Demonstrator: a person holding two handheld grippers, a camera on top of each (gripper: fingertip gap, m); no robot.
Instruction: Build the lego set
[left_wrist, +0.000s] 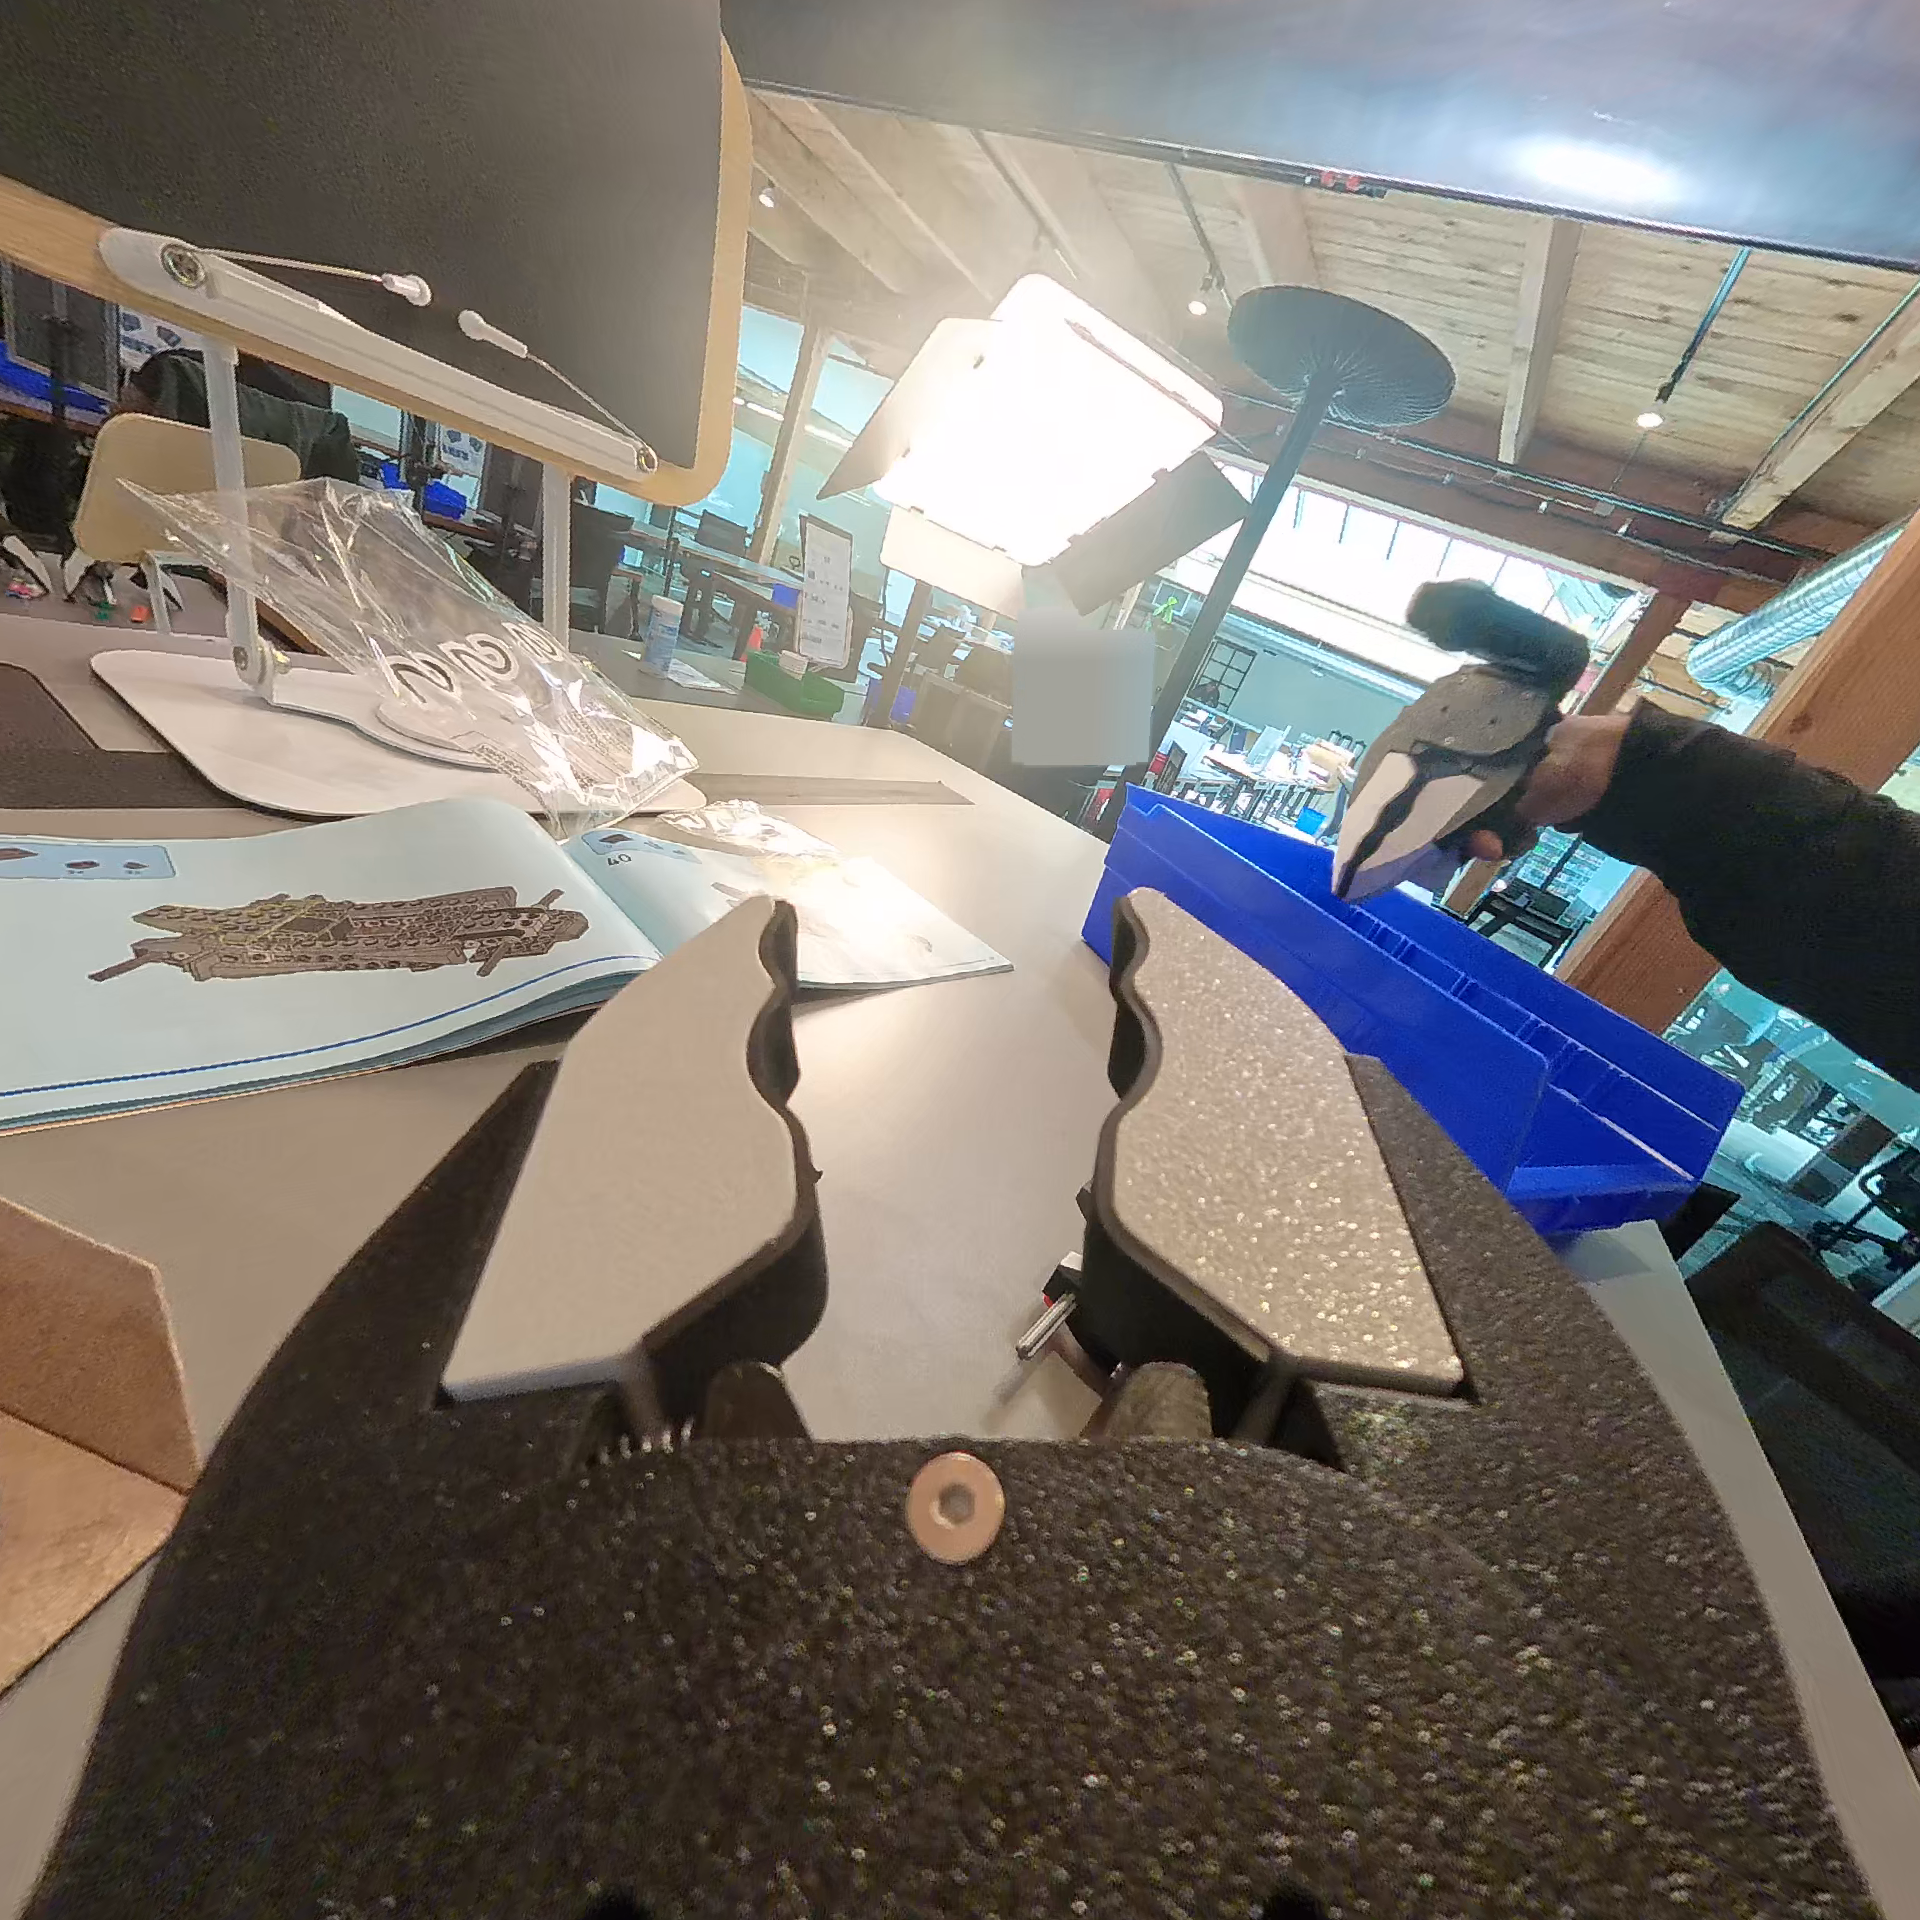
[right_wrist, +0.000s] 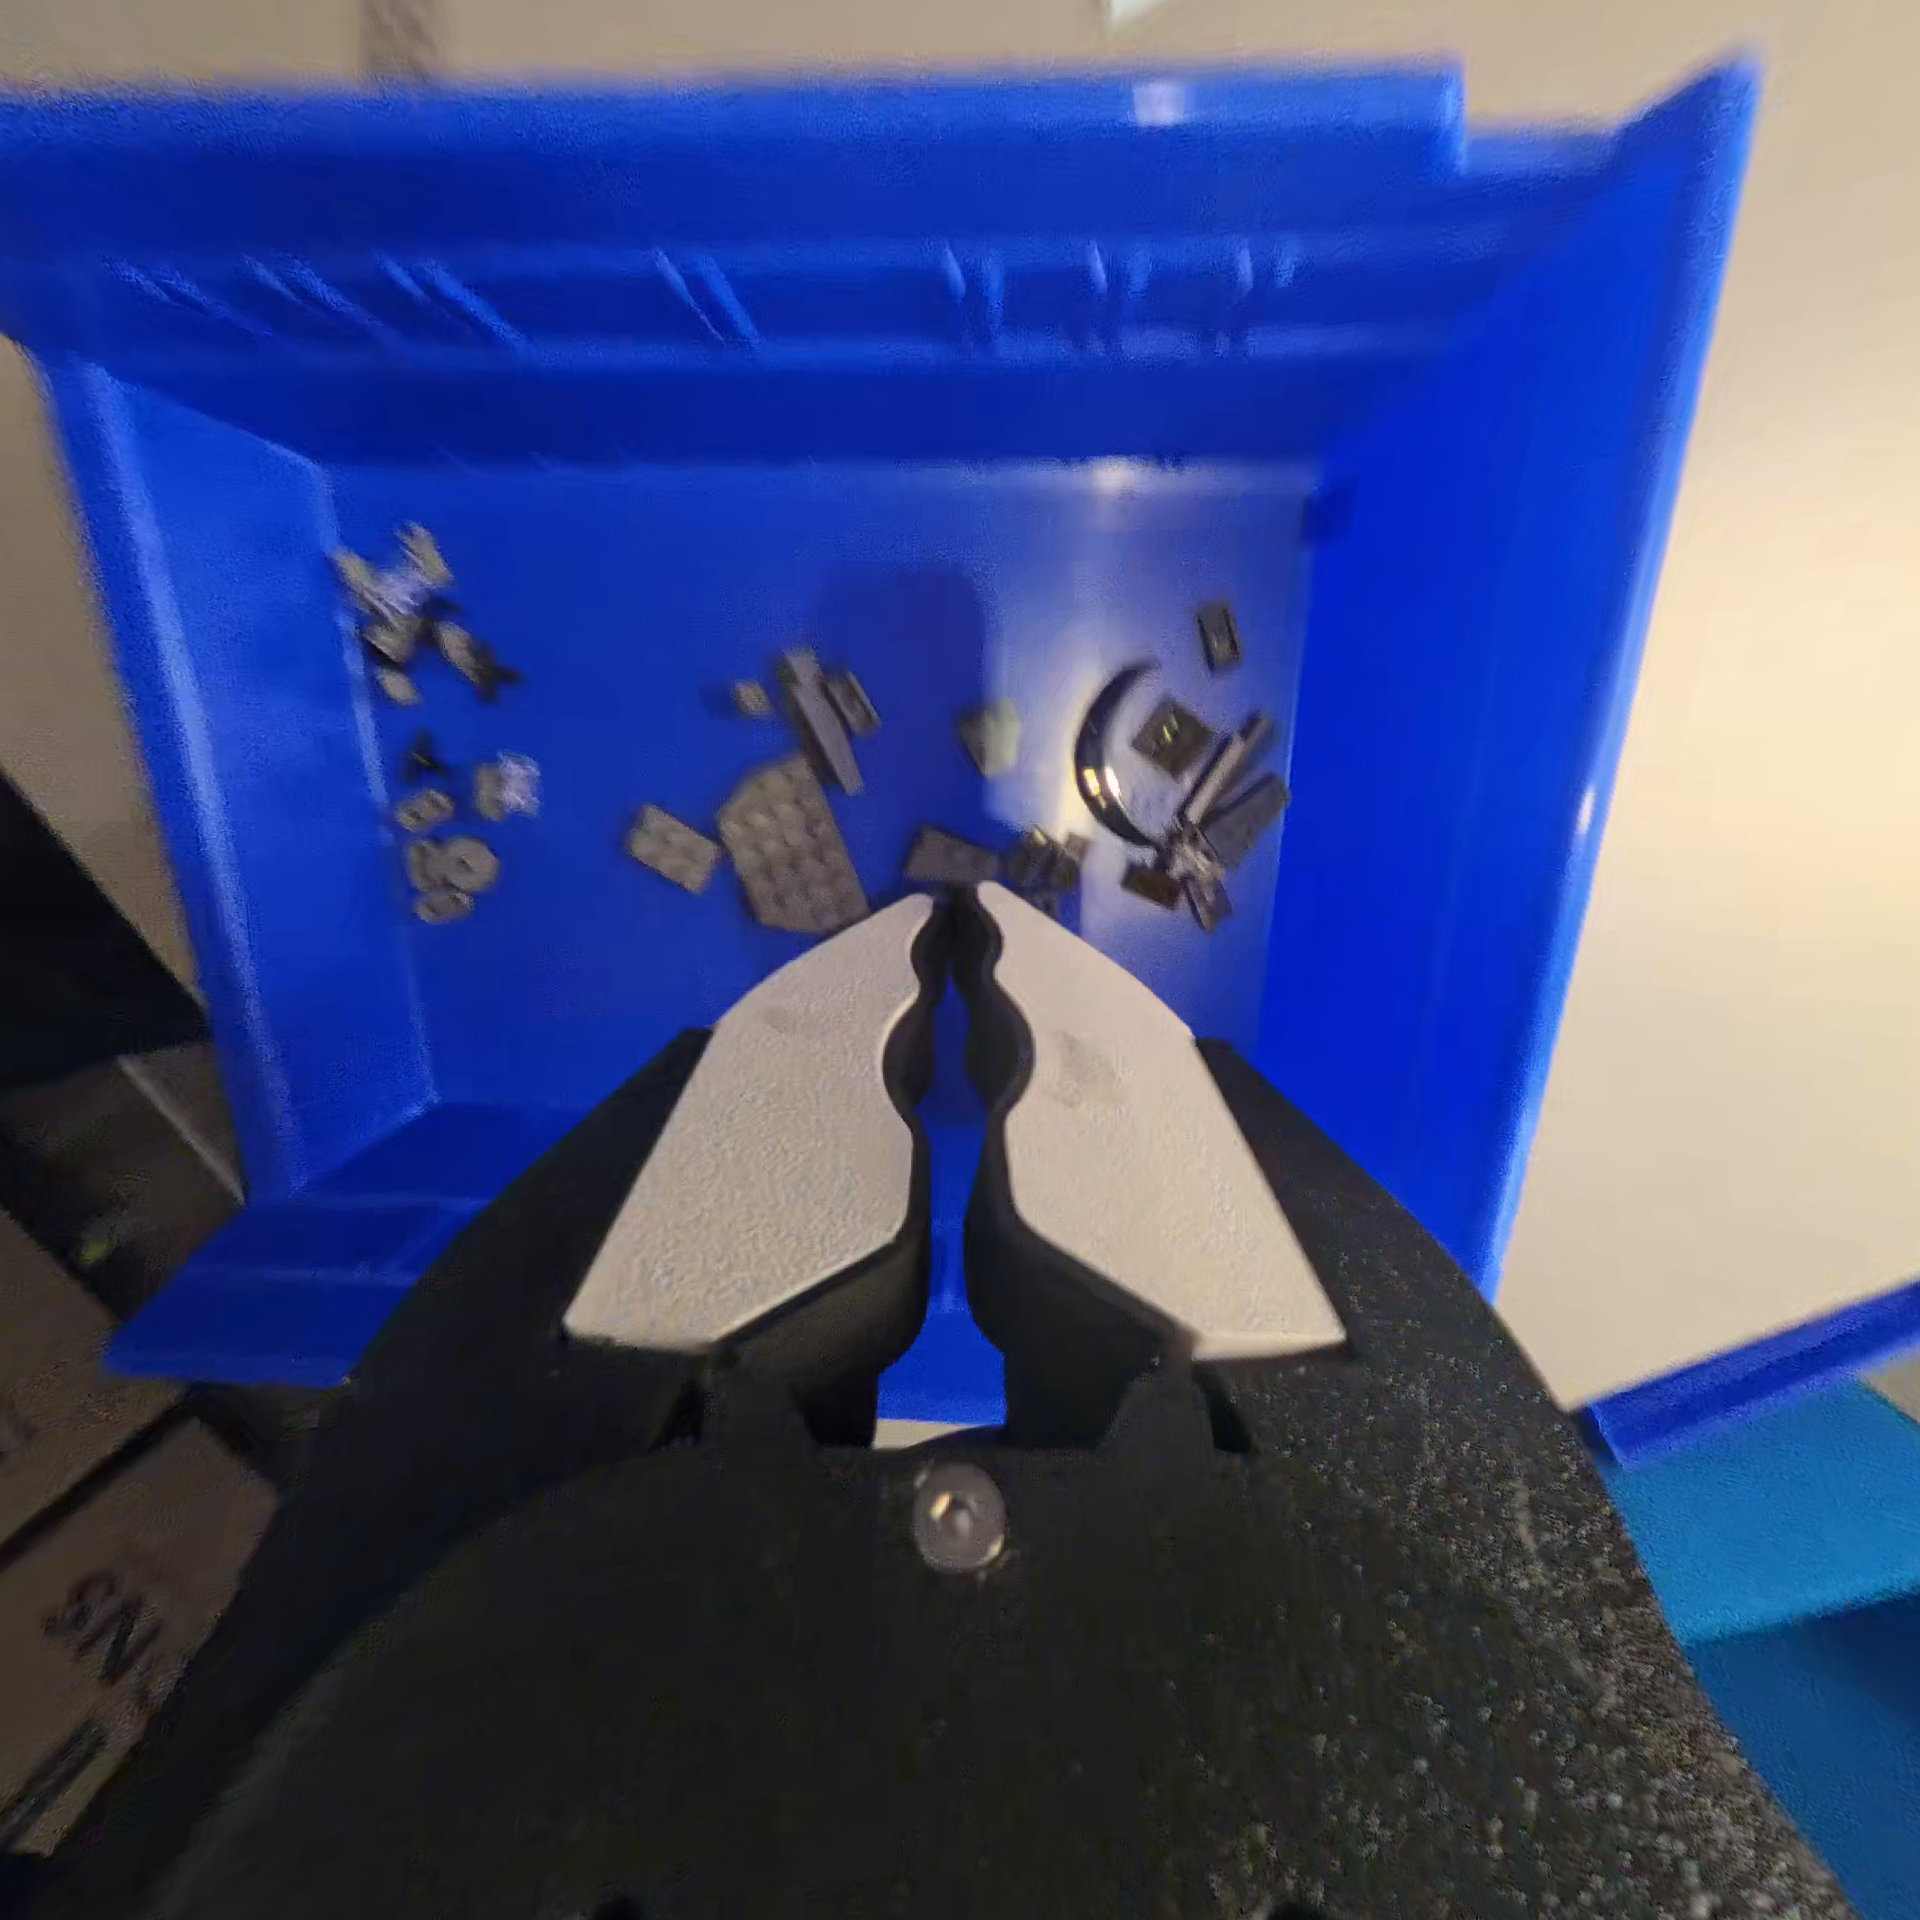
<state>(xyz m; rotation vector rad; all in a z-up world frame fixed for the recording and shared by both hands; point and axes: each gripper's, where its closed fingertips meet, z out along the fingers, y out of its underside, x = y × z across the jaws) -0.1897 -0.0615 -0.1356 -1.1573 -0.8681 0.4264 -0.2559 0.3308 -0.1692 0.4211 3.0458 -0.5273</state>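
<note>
The left gripper (left_wrist: 943, 914) fills the lower half of its view, its tongs spread wide with only bare grey table (left_wrist: 935, 1174) between them; a brown cardboard edge (left_wrist: 83, 1340) sits at the lower left; just beyond the left fingertip an open instruction booklet (left_wrist: 312, 935) lies flat at mid left, with a crumpled clear plastic bag (left_wrist: 436, 623) and a white stand (left_wrist: 239, 717) behind it; a blue bin (left_wrist: 1455, 997) runs along the right.

In the right wrist view the right gripper (right_wrist: 956, 906) points down into that bin (right_wrist: 1455, 727), tongs pressed together at the tips; whether they pinch anything is too blurred to tell; grey building-brick pieces (right_wrist: 790, 842) lie scattered on the bin floor just past the tips, and a dark curved piece (right_wrist: 1101, 748) sits to the right.
</note>
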